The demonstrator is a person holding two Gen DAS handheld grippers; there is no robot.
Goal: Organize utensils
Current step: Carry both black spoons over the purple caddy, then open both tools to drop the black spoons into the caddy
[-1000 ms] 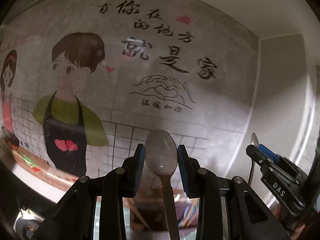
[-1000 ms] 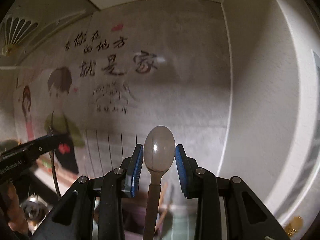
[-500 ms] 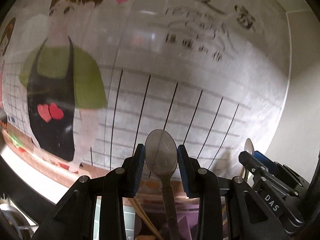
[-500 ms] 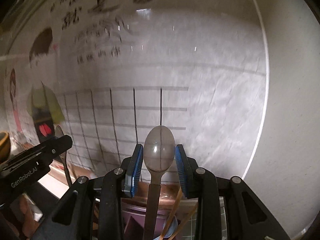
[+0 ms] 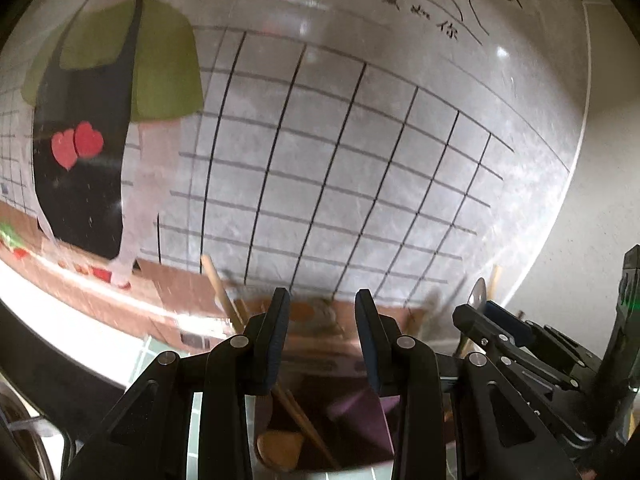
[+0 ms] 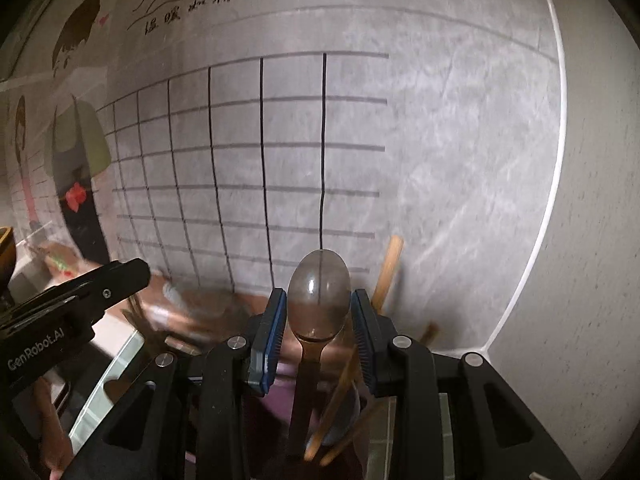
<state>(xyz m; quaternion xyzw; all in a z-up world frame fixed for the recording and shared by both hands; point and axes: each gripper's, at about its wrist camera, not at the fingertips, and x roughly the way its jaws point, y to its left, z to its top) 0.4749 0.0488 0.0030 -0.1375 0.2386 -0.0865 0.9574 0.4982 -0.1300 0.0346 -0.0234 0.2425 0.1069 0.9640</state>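
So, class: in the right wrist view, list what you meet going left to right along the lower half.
Left gripper → spoon in the right gripper → chopstick → white wall.

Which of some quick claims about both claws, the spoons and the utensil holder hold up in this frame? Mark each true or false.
1. The right claw has a metal spoon between its fingers. True.
2. The left claw also has a spoon between its fingers. False: nothing sits between its fingers and they stand apart.
3. Wooden chopsticks stick up behind the right claw. True.
4. The purple utensil holder below the left claw contains no utensils. False: chopsticks and a wooden spoon sit in it.
5. The wall behind is plain white. False: it carries a wall sticker with a black grid and a cartoon figure.
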